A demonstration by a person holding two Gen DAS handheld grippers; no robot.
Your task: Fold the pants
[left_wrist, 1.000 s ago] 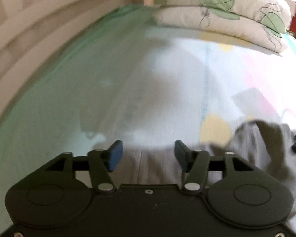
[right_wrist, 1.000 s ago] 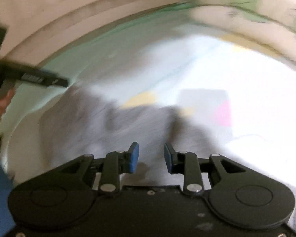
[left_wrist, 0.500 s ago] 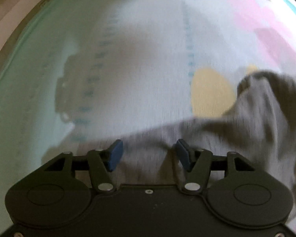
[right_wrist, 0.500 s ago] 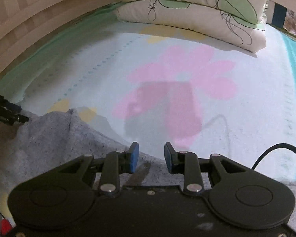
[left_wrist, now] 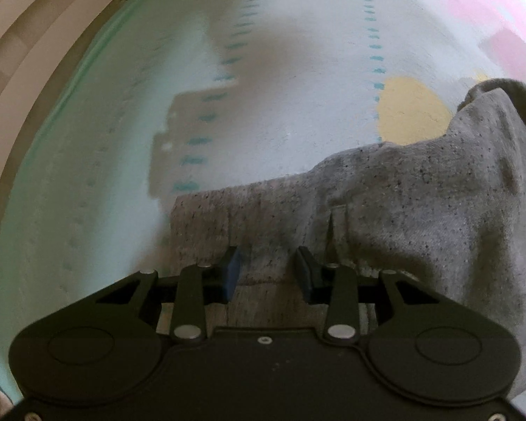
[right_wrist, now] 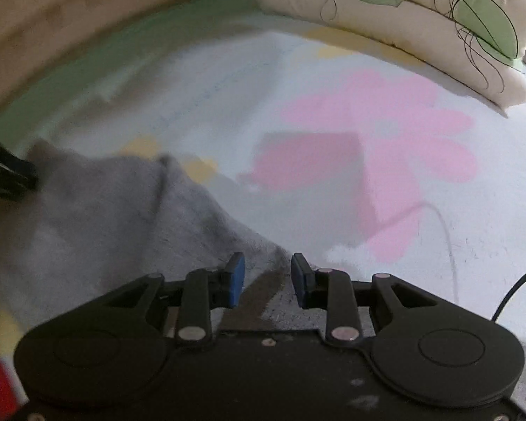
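Observation:
Grey speckled pants (left_wrist: pixel 403 210) lie crumpled on the bed sheet (left_wrist: pixel 280 87). In the left wrist view their straight hem edge runs just beyond my left gripper (left_wrist: pixel 267 273). Its jaws are closing, with the grey cloth lying between and under the blue pads, which stand apart from it. In the right wrist view the pants (right_wrist: pixel 105 210) spread to the left. My right gripper (right_wrist: pixel 266 280) hovers over their right edge with a narrow gap between its pads and nothing pinched. The left gripper's black finger (right_wrist: pixel 3 179) touches the pants' far left corner.
The sheet (right_wrist: pixel 228 87) bears a pink flower (right_wrist: pixel 385 147), yellow spots and teal dashed lines. Two leaf-print pillows (right_wrist: pixel 438 17) are stacked at the far end. A striped beige wall (left_wrist: pixel 14 52) borders the bed on the left. A black cable (right_wrist: pixel 512 291) trails at the right.
The left gripper has sunk and tipped down over the pants' hem, and its jaws have narrowed. The right gripper has shifted sideways along the pants' edge with its gap unchanged.

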